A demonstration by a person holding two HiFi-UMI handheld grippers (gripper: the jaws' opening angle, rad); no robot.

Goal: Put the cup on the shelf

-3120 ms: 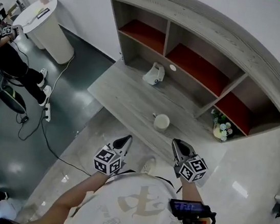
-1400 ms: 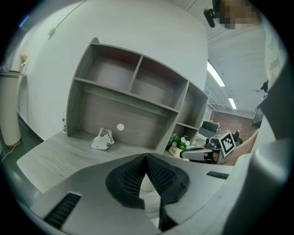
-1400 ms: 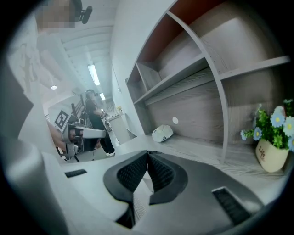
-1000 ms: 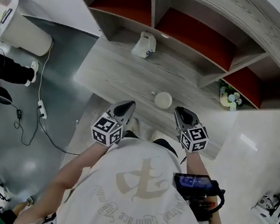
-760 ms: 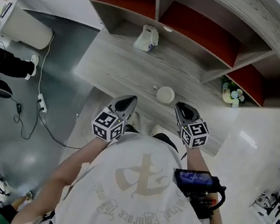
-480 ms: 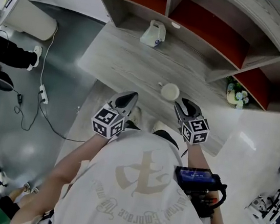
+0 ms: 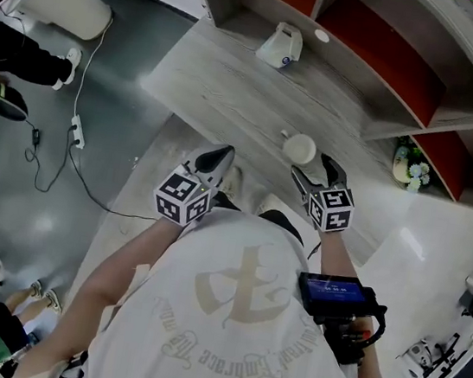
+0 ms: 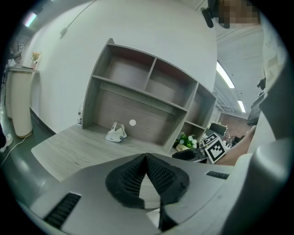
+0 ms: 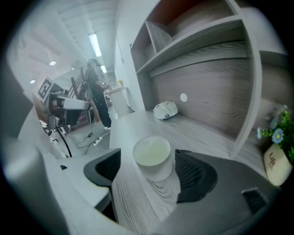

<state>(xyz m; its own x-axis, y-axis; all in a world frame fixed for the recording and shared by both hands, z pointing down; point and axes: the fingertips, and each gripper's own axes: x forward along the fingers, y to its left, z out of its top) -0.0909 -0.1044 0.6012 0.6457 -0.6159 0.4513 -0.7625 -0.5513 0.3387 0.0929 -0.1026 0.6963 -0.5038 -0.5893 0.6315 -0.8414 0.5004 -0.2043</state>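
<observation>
Right gripper: jaws stand wide and have just been opening; the cup is between them.
Cup: white, upright, mouth up, standing on the desk top between the right jaws. Neither pad presses on it. A clear strip of desk shows on the side of the pad at the view's left, and the cup sits nearer the other pad.
Cup, head view: just ahead of the right gripper at the near edge of the desk; cup not on any shelf board.
Left gripper: pads closed tip to tip, nothing held. Only desk surface shows beneath them.
Left gripper, head view: left gripper is at the desk's near edge, well apart from the cup.
Shelf unit: beyond both sets of jaws at the back of the desk, open compartments.
Small white device: on the desk well beyond the right jaws, near the shelf unit's back panel.
Flower pot: off to the right of the right jaws, at the foot of the shelf unit.
</observation>
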